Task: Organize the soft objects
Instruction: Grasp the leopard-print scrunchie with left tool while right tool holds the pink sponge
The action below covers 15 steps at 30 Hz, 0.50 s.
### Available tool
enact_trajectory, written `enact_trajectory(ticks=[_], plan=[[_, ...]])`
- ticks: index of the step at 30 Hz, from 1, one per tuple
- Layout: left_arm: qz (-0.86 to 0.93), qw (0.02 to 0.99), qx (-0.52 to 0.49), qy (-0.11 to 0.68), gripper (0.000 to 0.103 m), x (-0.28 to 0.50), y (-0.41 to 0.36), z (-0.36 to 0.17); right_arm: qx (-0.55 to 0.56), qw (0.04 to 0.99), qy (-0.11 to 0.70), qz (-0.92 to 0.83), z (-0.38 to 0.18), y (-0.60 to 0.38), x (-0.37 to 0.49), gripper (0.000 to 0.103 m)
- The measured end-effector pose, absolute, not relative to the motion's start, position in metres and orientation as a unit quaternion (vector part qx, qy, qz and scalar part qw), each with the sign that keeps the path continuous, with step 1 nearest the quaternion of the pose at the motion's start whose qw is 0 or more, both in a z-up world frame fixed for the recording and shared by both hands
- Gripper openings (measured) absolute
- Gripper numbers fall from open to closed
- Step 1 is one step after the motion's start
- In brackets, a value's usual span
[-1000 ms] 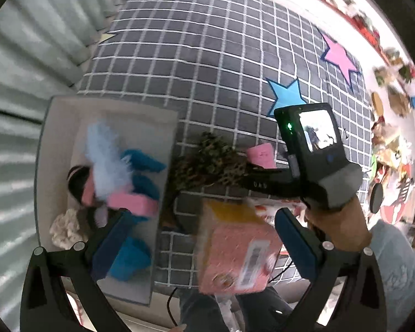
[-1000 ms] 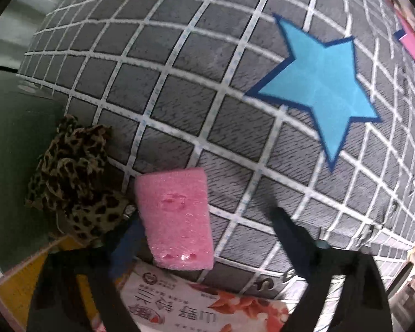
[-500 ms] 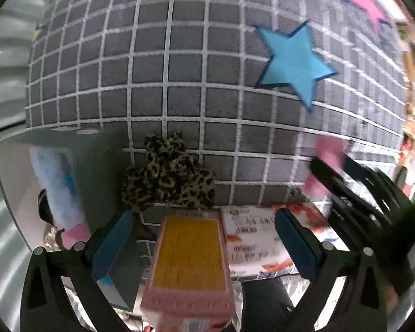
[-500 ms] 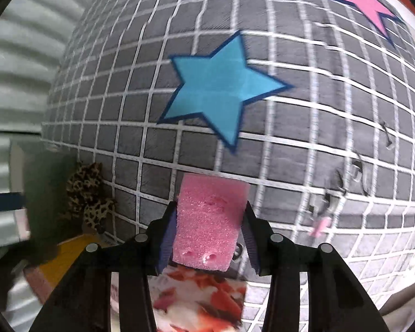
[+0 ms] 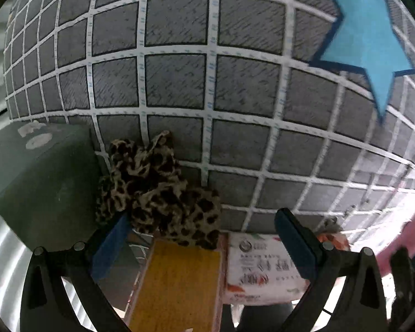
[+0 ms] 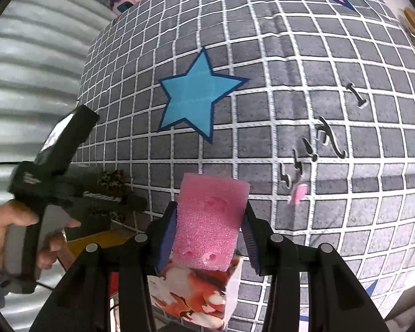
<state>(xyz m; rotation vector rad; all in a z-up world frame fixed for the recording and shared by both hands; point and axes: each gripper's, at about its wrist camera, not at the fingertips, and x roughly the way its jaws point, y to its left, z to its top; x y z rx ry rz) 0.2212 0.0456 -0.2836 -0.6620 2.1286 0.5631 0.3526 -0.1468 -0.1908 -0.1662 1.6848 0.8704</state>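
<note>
Sponge secured, scrunchie lined up next

Pink foam sponge [image 6: 211, 221] now sits clamped between the pads of the right gripper [image 6: 210, 235], lifted clear of the grid-patterned cloth [image 6: 290, 110]; a second ago it lay flat on that cloth with the jaws wide around it. The jaws have just been closing, and the foam now bulges slightly between them.

Meanwhile the left gripper [image 5: 204, 238] has dropped from its higher position over the grey box [image 5: 41, 188] and now hovers with spread, empty jaws just above the leopard-print scrunchie [image 5: 157, 193], which lies on the cloth right against the box's outer wall. A yellow-topped packet [image 5: 179, 282] and a tissue pack [image 5: 260, 265] lie beside the scrunchie, on the side away from the blue star [image 5: 368, 44].

By this reading, one soft item is in hand and ready for the box, and the scrunchie looks like the next pick.
</note>
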Motion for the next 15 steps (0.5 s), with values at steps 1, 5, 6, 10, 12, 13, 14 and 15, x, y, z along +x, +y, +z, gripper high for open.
enact_trajectory(ticks=[1,5,6,10,12,13,14,15], plan=[[0.227,0.402,-0.261,0.848,0.103,0.221,0.046,-0.288,-0.068,0.58,0.722,0.372,-0.192,-0.147,0.352,0.046],[0.229,0.382,-0.262,0.856,0.103,0.216,0.048,-0.305,-0.056,0.58,0.723,0.372,-0.191,-0.154,0.352,0.046],[0.228,0.379,-0.257,0.859,0.103,0.215,0.047,-0.309,-0.053,0.58,0.723,0.372,-0.191,-0.155,0.351,0.046],[0.22,0.386,-0.259,0.858,0.094,0.212,0.043,-0.313,-0.041,0.58,0.723,0.373,-0.188,-0.159,0.351,0.046],[0.204,0.4,-0.274,0.851,0.07,0.216,0.046,-0.307,-0.033,0.581,0.723,0.372,-0.186,-0.162,0.351,0.046],[0.199,0.405,-0.279,0.848,0.043,0.218,0.043,-0.304,-0.03,0.583,0.722,0.372,-0.184,-0.163,0.352,0.046],[0.197,0.407,-0.274,0.849,0.023,0.223,0.041,-0.3,-0.028,0.584,0.721,0.372,-0.182,-0.164,0.352,0.046],[0.19,0.415,-0.272,0.847,0.023,0.225,0.037,-0.298,-0.025,0.585,0.72,0.373,-0.18,-0.164,0.352,0.046]])
